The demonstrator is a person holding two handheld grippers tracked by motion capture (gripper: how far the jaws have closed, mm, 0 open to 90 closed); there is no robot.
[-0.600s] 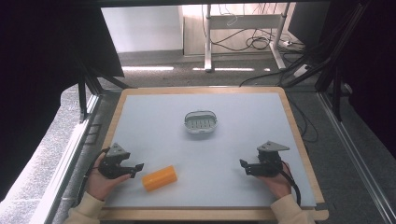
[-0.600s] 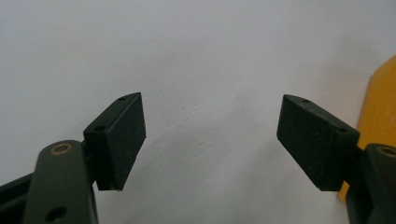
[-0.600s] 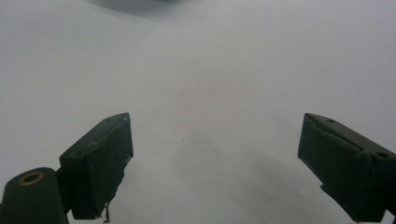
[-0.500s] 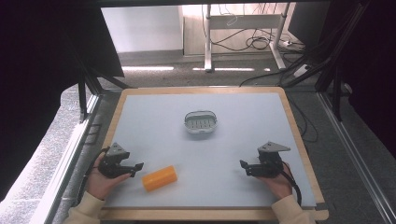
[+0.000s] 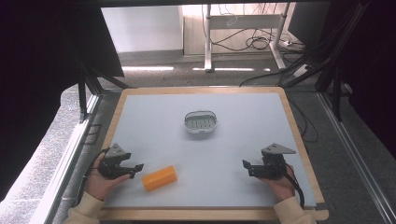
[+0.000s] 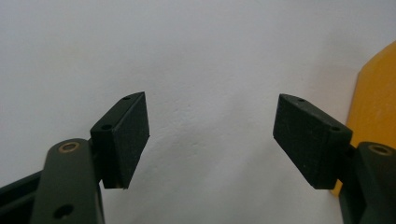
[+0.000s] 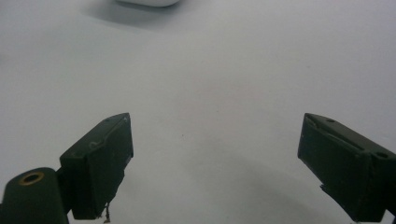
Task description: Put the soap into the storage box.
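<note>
Nothing is gripped yet. In the high view the orange cylinder (image 5: 159, 178) lies on its side at the lower left of the bench (image 5: 243, 140), just beside the left tongs (image 5: 134, 169) and not touching them. In the left gripper view those jaws stand wide with only bare bench between them, and the cylinder (image 6: 373, 107) sits at the right edge, outside the gap. The right tongs (image 5: 246, 167) rest at the lower right, also wide and empty, well apart from it. A small grey basket (image 5: 201, 122) stands near the centre, empty as far as can be seen. The grasp and whatever carrying follows seem still to be done.
</note>
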